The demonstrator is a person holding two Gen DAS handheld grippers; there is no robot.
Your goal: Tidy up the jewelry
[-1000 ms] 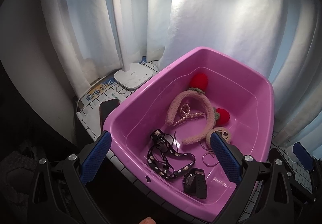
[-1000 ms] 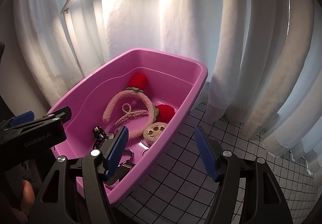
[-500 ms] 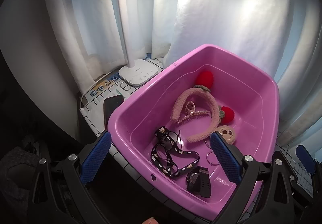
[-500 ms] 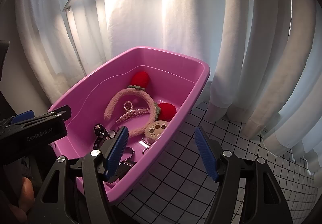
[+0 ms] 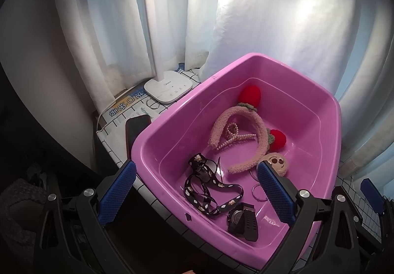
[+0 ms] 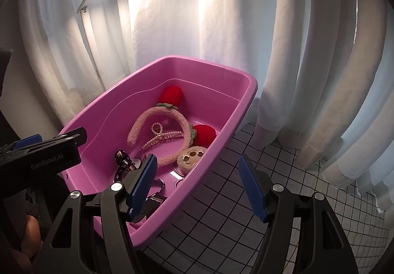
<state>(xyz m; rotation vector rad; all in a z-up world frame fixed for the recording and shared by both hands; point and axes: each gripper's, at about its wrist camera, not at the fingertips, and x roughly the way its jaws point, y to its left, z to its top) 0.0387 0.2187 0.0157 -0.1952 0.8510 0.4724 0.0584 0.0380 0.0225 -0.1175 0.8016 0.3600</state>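
Both pairs of jaws stand wide with nothing between the pads.

Left wrist view: the left gripper [image 5: 197, 190] hangs over the near end of the pink tub [image 5: 337, 131], one pad outside its near corner, the other above the floor beside a round plush clip [image 5: 278, 163]. In the tub lie a fuzzy headband [image 5: 221, 124] with two red pompoms, a pearl claw clip [image 5: 234, 135] inside its arc, a black patterned strap [image 5: 209, 188], a black watch [image 5: 242, 221] near the front wall, a thin ring [image 5: 258, 191] and a small chain [image 5: 270, 220]. Outside, on the checked cloth [image 5: 108, 133], stand a lamp base [image 5: 168, 86] and a dark phone [image 5: 135, 126]; two more rings [image 5: 151, 103] lie beside the base.

Right wrist view: the right gripper [image 6: 197, 188] straddles the tub's right wall, left pad over the inside, right pad over the cloth. The other gripper's body shows at the left edge.

Most pieces already sit in the tub, so the task looks far along or at a pause. A likely next move is the rings by the lamp base. They lie flat and thin, so the pads must come down low, narrowed, to catch an edge.
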